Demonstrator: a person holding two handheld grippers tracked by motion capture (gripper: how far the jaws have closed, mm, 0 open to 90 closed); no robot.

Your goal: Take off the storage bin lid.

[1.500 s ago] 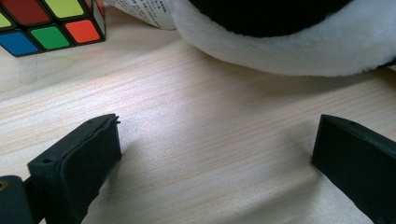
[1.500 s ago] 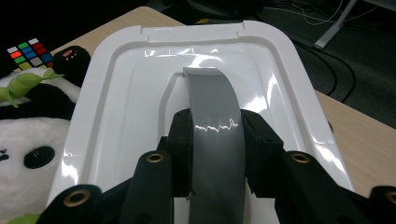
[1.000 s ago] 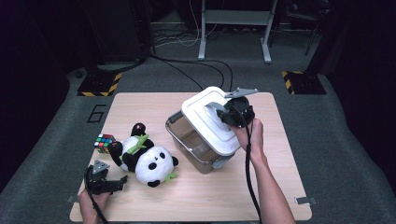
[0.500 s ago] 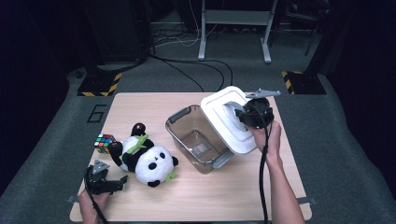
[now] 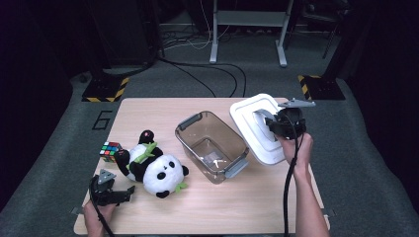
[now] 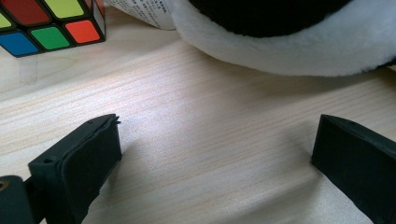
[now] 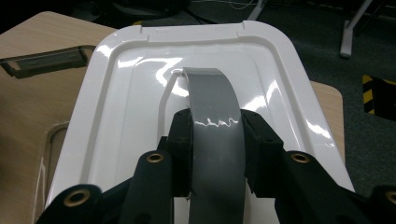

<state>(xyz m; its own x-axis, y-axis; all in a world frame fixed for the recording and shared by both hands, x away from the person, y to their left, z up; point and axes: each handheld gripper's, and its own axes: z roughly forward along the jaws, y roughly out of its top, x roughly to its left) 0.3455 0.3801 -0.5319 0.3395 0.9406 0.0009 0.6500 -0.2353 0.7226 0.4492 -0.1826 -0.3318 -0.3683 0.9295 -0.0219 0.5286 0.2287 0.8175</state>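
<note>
Gripping the white lid by its grey handle near the table's right edge.

Right tongs clenched on the handle, holding the lid tilted just beside the uncovered clear bin at mid-table; left tongs lying released, jaws wide apart over bare wood at the near left corner, close to the plush panda and colour cube.

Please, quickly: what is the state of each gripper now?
Left gripper: open, holding nothing, resting on the table.
Right gripper: shut on the grey handle of the white lid.
</note>
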